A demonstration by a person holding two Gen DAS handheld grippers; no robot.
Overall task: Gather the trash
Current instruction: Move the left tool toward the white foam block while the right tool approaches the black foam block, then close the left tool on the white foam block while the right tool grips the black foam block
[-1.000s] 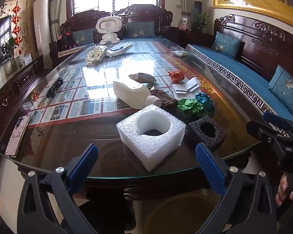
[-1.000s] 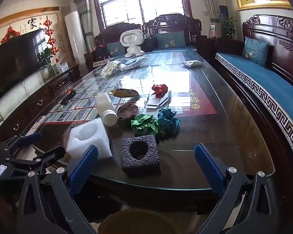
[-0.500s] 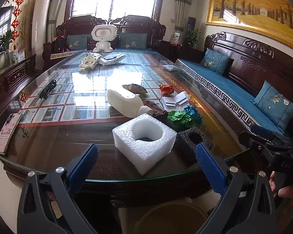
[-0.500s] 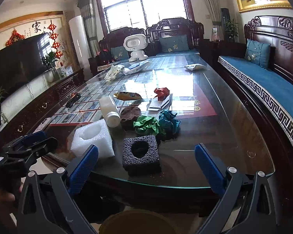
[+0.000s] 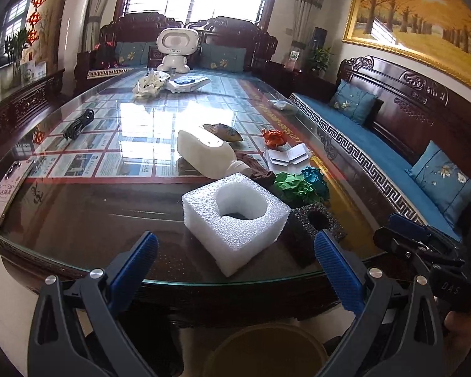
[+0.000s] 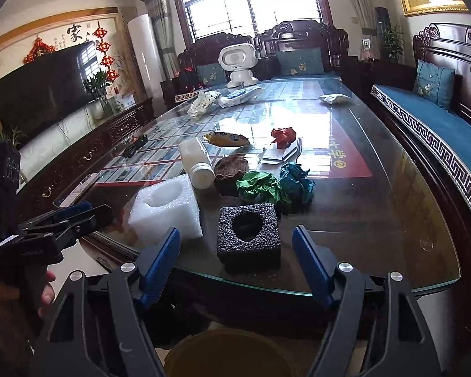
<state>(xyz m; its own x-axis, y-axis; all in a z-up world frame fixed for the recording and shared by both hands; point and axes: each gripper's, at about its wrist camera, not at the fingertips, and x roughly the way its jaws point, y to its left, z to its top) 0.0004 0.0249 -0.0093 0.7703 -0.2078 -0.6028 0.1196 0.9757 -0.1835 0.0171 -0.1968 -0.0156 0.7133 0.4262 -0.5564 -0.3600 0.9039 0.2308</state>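
A white foam block [image 5: 235,216] [image 6: 166,207] and a black foam block [image 5: 314,223] [image 6: 249,235], each with a hole, sit near the glass table's front edge. Behind them lie a white bottle [image 5: 207,154] [image 6: 196,163], green paper [image 5: 293,185] [image 6: 259,185], teal paper [image 6: 295,179] and a red paper ball [image 6: 282,135]. My left gripper [image 5: 235,245] [image 6: 78,216] stands open, short of the white block. My right gripper [image 6: 235,235] [image 5: 402,229] faces the black block. Its jaws are closing, with nothing touching the pads.
A yellow-brown bin [image 5: 267,348] [image 6: 229,352] stands on the floor under the table edge [image 6: 361,286]. A snack wrapper [image 6: 226,138], a brown knitted item [image 6: 230,169] and folded white cards [image 6: 279,157] lie mid-table. A white toy robot [image 6: 238,66] stands at the far end.
The right gripper's fingers have come closer together. The left wrist view has levelled out and lifted slightly. Nothing on the table has moved.
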